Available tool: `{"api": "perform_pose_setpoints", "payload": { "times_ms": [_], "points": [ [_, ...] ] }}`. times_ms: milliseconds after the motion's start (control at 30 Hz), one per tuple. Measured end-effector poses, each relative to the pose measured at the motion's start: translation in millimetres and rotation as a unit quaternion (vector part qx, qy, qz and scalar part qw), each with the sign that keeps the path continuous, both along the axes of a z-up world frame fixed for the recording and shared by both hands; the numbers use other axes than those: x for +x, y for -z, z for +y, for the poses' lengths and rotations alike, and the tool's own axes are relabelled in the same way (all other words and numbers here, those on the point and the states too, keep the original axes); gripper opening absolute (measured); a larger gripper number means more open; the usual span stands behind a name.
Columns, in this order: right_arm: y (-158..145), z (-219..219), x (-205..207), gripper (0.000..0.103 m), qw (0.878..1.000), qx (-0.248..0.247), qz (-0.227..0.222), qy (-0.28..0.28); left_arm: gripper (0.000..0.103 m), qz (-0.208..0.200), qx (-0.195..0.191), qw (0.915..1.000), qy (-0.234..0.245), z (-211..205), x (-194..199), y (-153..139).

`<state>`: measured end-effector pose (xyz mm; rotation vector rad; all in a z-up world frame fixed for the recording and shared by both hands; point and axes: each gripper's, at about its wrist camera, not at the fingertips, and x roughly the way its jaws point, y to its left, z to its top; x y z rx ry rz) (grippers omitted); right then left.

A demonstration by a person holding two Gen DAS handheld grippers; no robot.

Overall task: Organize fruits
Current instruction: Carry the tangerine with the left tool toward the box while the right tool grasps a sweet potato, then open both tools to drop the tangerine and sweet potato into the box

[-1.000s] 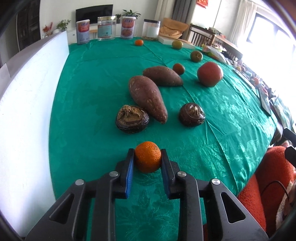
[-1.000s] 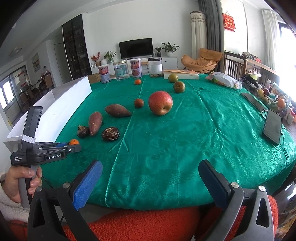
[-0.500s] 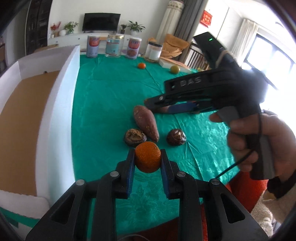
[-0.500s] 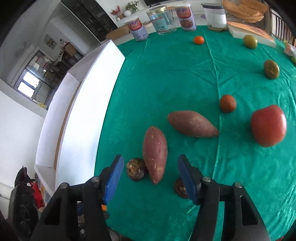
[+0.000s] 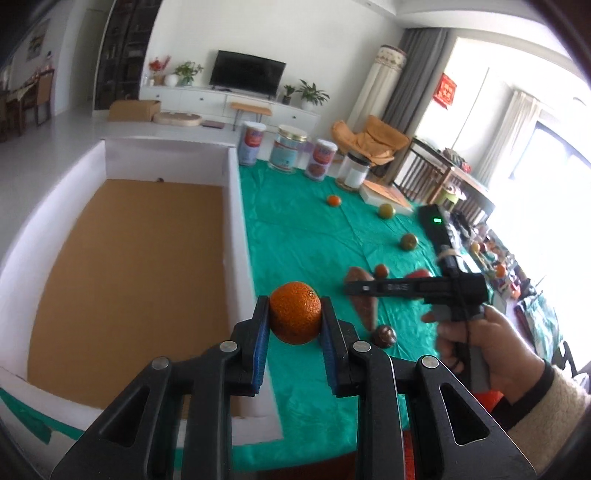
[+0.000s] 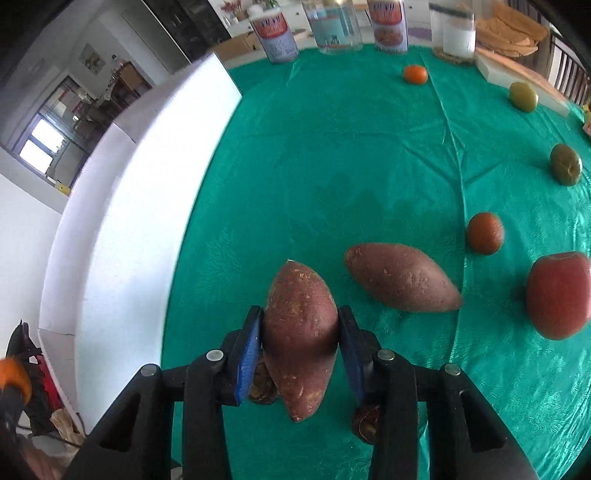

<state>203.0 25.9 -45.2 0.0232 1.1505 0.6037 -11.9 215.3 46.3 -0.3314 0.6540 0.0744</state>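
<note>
My left gripper (image 5: 294, 325) is shut on a small orange mandarin (image 5: 294, 312) and holds it in the air beside the right wall of the white box (image 5: 236, 236) with a brown floor. My right gripper (image 6: 300, 343) has its blue pads closed against the sides of a reddish sweet potato (image 6: 301, 332) on the green cloth; it also shows in the left wrist view (image 5: 406, 288). A second sweet potato (image 6: 402, 278), a red apple (image 6: 559, 295), a brown round fruit (image 6: 484, 233), two green fruits (image 6: 565, 164) and another mandarin (image 6: 415, 74) lie beyond.
Two dark wrinkled fruits (image 6: 263, 384) lie under the right gripper. Several jars (image 6: 277, 33) stand at the table's far edge. The white box wall (image 6: 122, 206) runs along the left. A white board (image 6: 517, 74) lies at the far right.
My left gripper has lifted the mandarin and swung left toward the box. My right gripper has come down and closed around the near sweet potato.
</note>
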Motion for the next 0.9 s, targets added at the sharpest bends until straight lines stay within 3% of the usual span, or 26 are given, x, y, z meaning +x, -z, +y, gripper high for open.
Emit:
{"api": "perform_pose_setpoints", "payload": {
  "times_ms": [100, 233, 367, 533, 633, 767, 833, 900],
  "points": [
    [-49.8, 3.0, -28.0, 0.040, 0.997, 0.069, -0.017, -0.023, 0.025, 0.006, 0.027, 0.9979, -0.059, 36.1, -2.2, -2.0],
    [-82.3, 55.8, -70.5, 0.040, 0.985, 0.137, 0.006, -0.104, 0.025, 0.050, 0.050, 0.9916, -0.108, 66.3, -2.7, 21.0],
    [-66.1, 129.1, -101.7, 0.040, 0.974, 0.151, 0.037, -0.166, 0.026, 0.090, 0.047, 0.9864, -0.130, 79.0, -1.7, 52.0],
    [-25.3, 183.6, -108.9, 0.040, 0.980, 0.089, 0.024, -0.176, 0.027, 0.117, 0.050, 0.9809, -0.147, 85.9, -4.8, 65.4],
    [-16.8, 186.2, -106.0, 0.043, 0.983, 0.084, 0.015, -0.164, 0.031, 0.123, 0.053, 0.9789, -0.154, 85.9, -5.9, 65.4],
    [-38.4, 155.1, -96.3, 0.045, 0.983, 0.117, -0.014, -0.141, 0.067, 0.109, 0.055, 0.9795, -0.160, 81.6, -7.2, 57.2],
    [-54.4, 129.1, -93.9, 0.048, 0.982, 0.134, -0.043, -0.129, 0.070, 0.092, 0.064, 0.9802, -0.163, 74.0, -4.3, 46.8],
    [-70.3, 96.0, -102.6, 0.064, 0.980, 0.138, -0.082, -0.115, 0.074, 0.071, 0.079, 0.9815, -0.160, 60.2, -0.4, 35.0]
  ]
}}
